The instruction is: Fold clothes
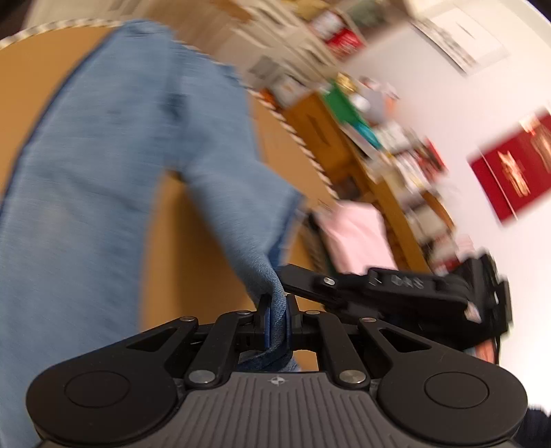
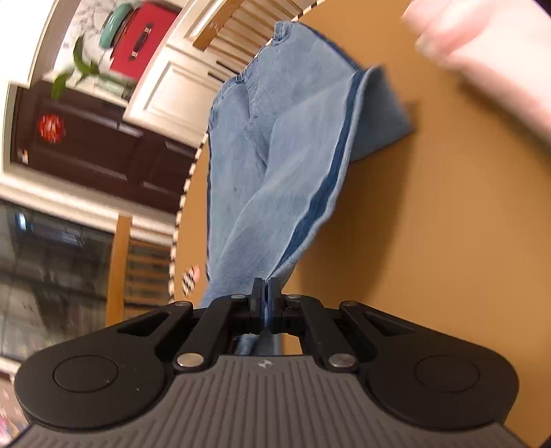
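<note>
Light blue jeans [image 1: 113,165] lie partly on a round tan table [image 1: 31,69]. My left gripper [image 1: 275,306] is shut on a bunched end of the denim, lifted above the table. The right gripper shows as a black body [image 1: 396,289] just to its right. In the right wrist view my right gripper [image 2: 266,293] is shut on a thin edge of the jeans [image 2: 275,144], which rise from the table [image 2: 430,206] with a dark blue inner seam showing. Both views are motion-blurred.
A pink garment [image 1: 358,234] lies past the table's edge. Cluttered wooden shelves [image 1: 372,144] stand along a white wall. A person's bare arm [image 2: 489,44] is at the top right. A dark cabinet [image 2: 86,144] and a wooden chair back [image 2: 248,31] lie beyond the table.
</note>
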A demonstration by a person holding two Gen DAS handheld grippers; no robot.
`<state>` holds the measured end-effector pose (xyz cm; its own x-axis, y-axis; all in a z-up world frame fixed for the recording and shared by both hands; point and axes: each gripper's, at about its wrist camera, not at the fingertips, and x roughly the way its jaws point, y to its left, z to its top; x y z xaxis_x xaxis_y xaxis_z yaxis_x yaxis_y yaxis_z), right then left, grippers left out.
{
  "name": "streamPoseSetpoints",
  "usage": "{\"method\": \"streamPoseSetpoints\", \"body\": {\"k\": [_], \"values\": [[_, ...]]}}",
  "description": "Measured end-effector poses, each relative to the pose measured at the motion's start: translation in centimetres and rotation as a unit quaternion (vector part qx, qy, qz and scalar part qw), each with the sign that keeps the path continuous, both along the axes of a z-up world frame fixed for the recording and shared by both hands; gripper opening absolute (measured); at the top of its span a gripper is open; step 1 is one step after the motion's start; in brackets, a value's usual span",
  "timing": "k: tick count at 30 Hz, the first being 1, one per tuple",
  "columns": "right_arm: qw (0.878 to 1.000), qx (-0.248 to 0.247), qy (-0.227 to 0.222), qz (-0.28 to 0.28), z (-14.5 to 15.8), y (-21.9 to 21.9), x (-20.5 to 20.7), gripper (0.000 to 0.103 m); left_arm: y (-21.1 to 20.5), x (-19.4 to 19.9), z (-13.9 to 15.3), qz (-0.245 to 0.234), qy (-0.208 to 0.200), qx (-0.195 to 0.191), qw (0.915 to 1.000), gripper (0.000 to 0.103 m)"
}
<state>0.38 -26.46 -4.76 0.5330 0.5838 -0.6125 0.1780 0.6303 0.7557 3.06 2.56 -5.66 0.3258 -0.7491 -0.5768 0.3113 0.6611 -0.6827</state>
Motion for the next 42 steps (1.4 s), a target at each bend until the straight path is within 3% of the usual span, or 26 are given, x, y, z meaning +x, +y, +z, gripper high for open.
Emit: {"method": "streamPoseSetpoints", "body": {"k": [2,4,5,6,7,9,11,12,13,15,19,22,23,25,26,27,28,30,33,35,38,41,42], "values": [[1.000,-0.025,0.003,0.013,1.4,-2.5,-2.2,0.002,-3.3,-2.5,1.0,-0.035,0.006,0.004,0.9994,0.010],[0.996,-0.087,0.012,0.028,1.8,-4.9,-4.1,0.002,-6.6,-4.7,1.2,-0.077,0.037,0.004,0.9963,0.027],[0.991,-0.131,0.017,0.035,1.8,-6.1,-4.9,0.003,-7.8,-5.7,0.9,-0.089,0.065,0.005,0.9939,0.044],[0.981,-0.189,0.027,0.036,1.3,-7.2,-5.7,0.006,-9.0,-6.7,0.6,-0.102,0.093,0.006,0.9904,0.052],[0.971,-0.234,0.042,0.035,0.8,-8.2,-6.3,0.006,-10.0,-7.6,0.3,-0.112,0.115,0.009,0.9869,0.053],[0.967,-0.248,0.049,0.029,0.0,-10.4,-7.8,0.008,-10.0,-8.9,0.2,-0.087,0.082,0.046,0.9918,0.059],[0.981,-0.191,0.031,0.018,-0.2,-12.3,-9.4,0.024,-9.4,-9.9,0.0,-0.039,0.026,0.095,0.9944,0.070],[0.986,-0.165,0.023,0.021,-0.4,-12.6,-9.8,0.048,-9.0,-10.1,-0.5,-0.007,0.001,0.122,0.9925,0.073],[0.989,-0.143,0.016,0.024,-0.5,-12.7,-10.1,0.054,-8.7,-10.3,-1.1,0.014,-0.015,0.146,0.9890,0.073],[0.988,-0.148,0.001,0.051,-1.1,-12.4,-11.1,0.053,-8.6,-10.5,-2.3,0.036,-0.003,0.165,0.9856,0.073],[0.964,-0.230,-0.029,0.132,-2.2,-10.2,-12.1,0.045,-9.3,-12.4,-4.6,0.079,0.049,0.068,0.9933,0.073],[0.954,-0.239,-0.037,0.179,-3.2,-9.3,-13.1,0.040,-11.8,-13.7,-6.7,0.080,0.060,0.076,0.9920,0.070],[0.950,-0.248,-0.045,0.186,-3.2,-9.0,-13.6,0.036,-12.9,-14.0,-7.3,0.078,0.058,0.092,0.9910,0.063],[0.942,-0.263,-0.053,0.204,-3.3,-8.3,-13.9,0.010,-14.5,-14.8,-7.4,0.081,0.024,0.116,0.9897,0.051],[0.938,-0.268,-0.054,0.213,-3.3,-7.9,-13.9,0.006,-15.4,-14.9,-7.4,0.072,0.023,0.133,0.9882,0.034],[0.938,-0.265,-0.051,0.218,-3.3,-7.6,-13.8,0.006,-15.8,-15.0,-7.5,0.066,0.041,0.142,0.9869,0.009],[0.937,-0.260,-0.046,0.227,-3.2,-7.4,-13.7,0.005,-16.0,-15.2,-7.7,0.062,0.060,0.146,0.9855,0.000],[0.934,-0.252,-0.039,0.249,-3.0,-6.9,-13.9,0.005,-15.6,-15.9,-8.3,0.070,0.104,0.125,0.9842,0.000],[0.926,-0.254,-0.043,0.276,-2.1,-7.0,-15.4,0.005,-15.4,-18.0,-7.6,0.058,0.098,0.147,0.9825,0.000],[0.922,-0.256,-0.042,0.288,-1.6,-7.5,-16.6,0.005,-14.7,-19.4,-7.3,0.060,0.110,0.139,0.9823,0.000],[0.926,-0.242,-0.019,0.288,-1.4,-8.8,-18.2,0.006,-13.9,-21.1,-6.5,0.061,0.118,0.135,0.9818,0.000],[0.929,-0.237,0.010,0.284,-1.2,-9.5,-18.3,0.023,-13.1,-21.8,-4.9,0.060,0.098,0.143,0.9831,0.004],[0.933,-0.237,-0.012,0.270,0.0,-9.8,-17.3,0.031,-12.6,-21.7,-4.1,0.065,0.083,0.147,0.9835,0.011]]}}
